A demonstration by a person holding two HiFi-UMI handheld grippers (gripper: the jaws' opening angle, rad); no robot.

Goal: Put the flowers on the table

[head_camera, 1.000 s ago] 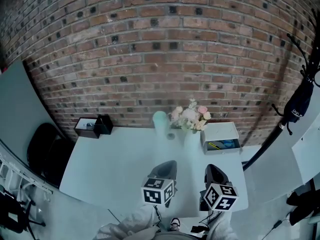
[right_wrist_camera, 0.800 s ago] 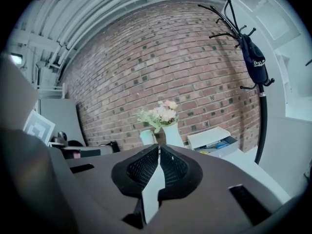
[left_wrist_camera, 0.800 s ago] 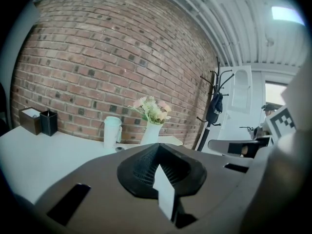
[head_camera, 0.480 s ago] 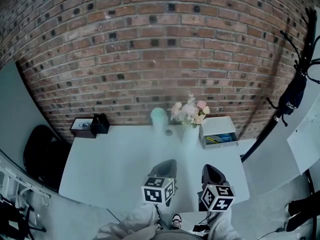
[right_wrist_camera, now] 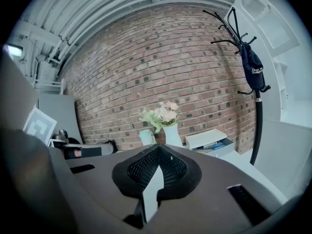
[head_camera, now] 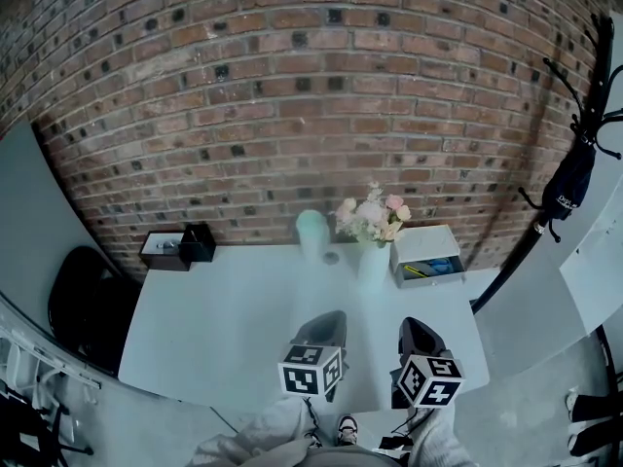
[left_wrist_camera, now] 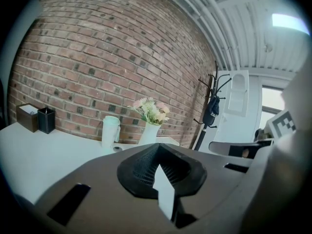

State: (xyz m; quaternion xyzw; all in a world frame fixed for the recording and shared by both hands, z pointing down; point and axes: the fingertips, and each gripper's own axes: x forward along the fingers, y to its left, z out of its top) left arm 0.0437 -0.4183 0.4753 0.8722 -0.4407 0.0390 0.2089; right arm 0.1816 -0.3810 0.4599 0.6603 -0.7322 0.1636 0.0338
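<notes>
- Flowers, a small bunch of pale pink and cream blooms (head_camera: 372,217), are in neither tool; they stand in a white ceramic vase (head_camera: 373,261) at the far side of the table.
- Left gripper (head_camera: 328,319): its jaws are pressed together with nothing between them, as the left gripper view (left_wrist_camera: 161,172) shows. It hangs over the near edge of the white tabletop (head_camera: 224,329), pointing toward the wall.
- Right gripper (head_camera: 417,331): its jaws are likewise closed tight on nothing, plain in the right gripper view (right_wrist_camera: 155,172). It sits just beside the left one, aimed roughly at the vase.
- Both tools are well apart from the vase, with bare tabletop between.
- Just left of the vase stands a pale green cylindrical cup (head_camera: 311,233), with a small round object at its foot that is too small to identify.
- Just right of the vase is a white open box with blue and yellow contents (head_camera: 428,256).
- At the far left corner sit a dark open box and a black square holder (head_camera: 182,245).
- Behind everything runs a red brick wall (head_camera: 292,95); a black coat stand with a dark bag (head_camera: 572,193) is off to the right.
- Progress, as a judgement: the vase of flowers already rests upright on the table and both tools are empty, so the placing looks done. If the stems are meant to come out of the vase, nothing of that has begun.
</notes>
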